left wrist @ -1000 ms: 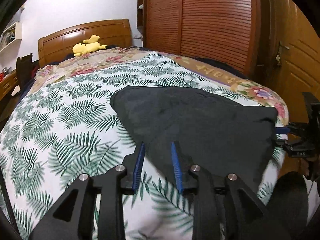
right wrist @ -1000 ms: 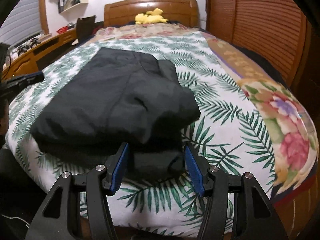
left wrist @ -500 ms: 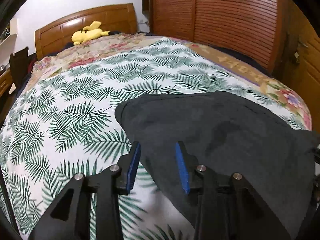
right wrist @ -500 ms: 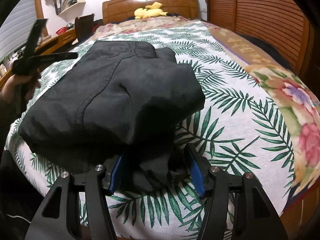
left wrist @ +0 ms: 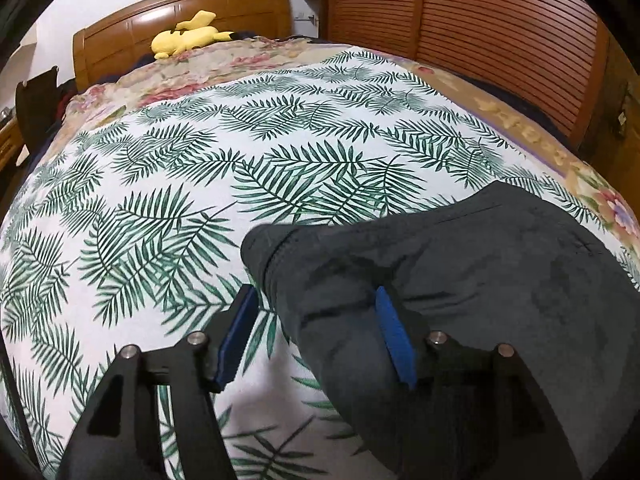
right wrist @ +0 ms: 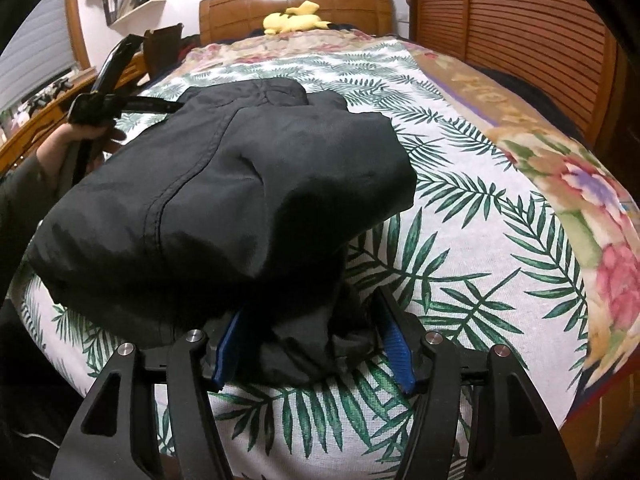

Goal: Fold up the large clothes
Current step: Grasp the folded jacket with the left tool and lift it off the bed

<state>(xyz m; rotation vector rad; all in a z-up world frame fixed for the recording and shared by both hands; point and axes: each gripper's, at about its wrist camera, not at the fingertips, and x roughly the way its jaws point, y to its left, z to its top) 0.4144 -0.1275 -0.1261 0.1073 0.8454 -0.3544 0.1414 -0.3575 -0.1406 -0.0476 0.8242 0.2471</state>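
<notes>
A folded black garment (right wrist: 224,200) lies near the foot of the bed on the palm-leaf sheet (left wrist: 200,184). In the left wrist view the garment (left wrist: 460,288) fills the lower right. My left gripper (left wrist: 314,320) is open, its jaws astride the garment's left edge, with cloth between the blue pads. My right gripper (right wrist: 308,332) is open, its jaws on either side of the garment's lower layers at the right near corner. The left gripper (right wrist: 120,104) also shows in the right wrist view, held in a hand at the garment's far left side.
A yellow plush toy (left wrist: 188,34) lies by the wooden headboard (right wrist: 296,0). A slatted wooden wardrobe (left wrist: 480,32) stands along the bed's right side. A floral quilt (right wrist: 592,208) runs along the right edge. A desk and shelves (right wrist: 48,112) stand to the left.
My left gripper has moved forward onto the garment's left edge and opened wider around the cloth. My right gripper has pushed forward so the garment's lower layers sit between its jaws.
</notes>
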